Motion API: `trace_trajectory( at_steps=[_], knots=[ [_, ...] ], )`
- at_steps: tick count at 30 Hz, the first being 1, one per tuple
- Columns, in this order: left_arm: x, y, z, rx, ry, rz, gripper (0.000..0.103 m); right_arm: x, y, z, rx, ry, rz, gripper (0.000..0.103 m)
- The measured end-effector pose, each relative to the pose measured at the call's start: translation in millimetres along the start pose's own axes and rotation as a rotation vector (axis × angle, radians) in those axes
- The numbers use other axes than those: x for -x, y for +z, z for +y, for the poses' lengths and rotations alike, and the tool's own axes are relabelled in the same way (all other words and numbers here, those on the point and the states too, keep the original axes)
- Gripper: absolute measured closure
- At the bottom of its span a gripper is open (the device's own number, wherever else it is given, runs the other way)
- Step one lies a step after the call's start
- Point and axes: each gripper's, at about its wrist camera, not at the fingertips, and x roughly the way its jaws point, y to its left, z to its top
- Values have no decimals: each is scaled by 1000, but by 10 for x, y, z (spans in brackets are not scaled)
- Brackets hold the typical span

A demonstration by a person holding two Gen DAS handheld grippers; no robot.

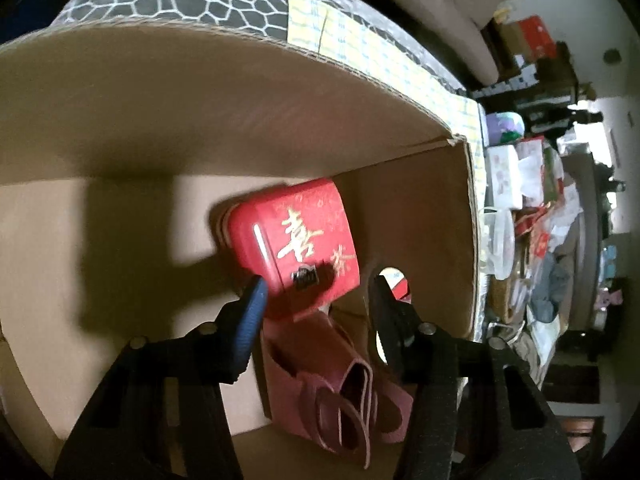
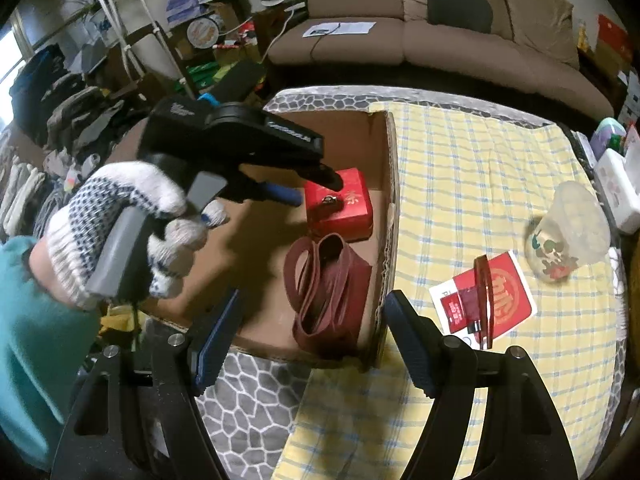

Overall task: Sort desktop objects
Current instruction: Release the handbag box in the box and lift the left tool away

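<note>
A red box with gold characters [image 1: 298, 240] lies inside the open cardboard box [image 1: 200, 120], near its far corner; it also shows in the right wrist view [image 2: 344, 208]. A dark red belt [image 1: 344, 392] lies coiled beside it in the box [image 2: 324, 292]. My left gripper [image 1: 316, 300] is open just above the red box, its fingers apart on either side; from the right wrist view it [image 2: 316, 188] hovers over the box, held by a gloved hand. My right gripper [image 2: 308, 340] is open and empty near the cardboard box's front edge [image 2: 376, 280].
On the yellow checked cloth [image 2: 460, 180] lie a red and white packet [image 2: 504, 296] with a red strip [image 2: 484, 292] on it and a clear plastic cup [image 2: 568, 228]. A brown sofa [image 2: 440, 28] stands behind. Clutter lines the table's right side [image 1: 520, 200].
</note>
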Motion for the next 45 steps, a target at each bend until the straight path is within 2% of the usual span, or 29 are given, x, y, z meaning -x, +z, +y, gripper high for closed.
trace_trajectory(
  at_steps=[8, 14, 17, 24, 27, 30, 34, 38, 45],
  knots=[
    [-3, 160, -41, -26, -10, -24, 54, -57, 4, 23, 5, 31, 3, 28],
    [-44, 139, -103, -32, -2, -27, 54, -72, -37, 39, 8, 26, 12, 28],
    [11, 83, -84, -16, -9, -31, 46, -44, -27, 14, -4, 18, 3, 28],
    [449, -237, -157, -137, 128, -83, 24, 13, -20, -21, -30, 1, -24, 19],
    [667, -422, -151, -155, 154, -112, 19, -11, -50, -19, -42, 0, -15, 17],
    [806, -617, -137, -176, 141, -124, 7, 1, -99, -13, -56, -17, -23, 17],
    [863, -913, -88, -181, 149, -123, 6, 0, -163, 3, -64, -29, -18, 17],
    [971, -1162, -69, -197, 149, -151, 0, 43, -238, 21, -69, -77, -40, 17],
    [1204, -1541, -67, -207, 175, -204, 0, 178, -342, 97, -43, -149, -74, 17]
  ],
)
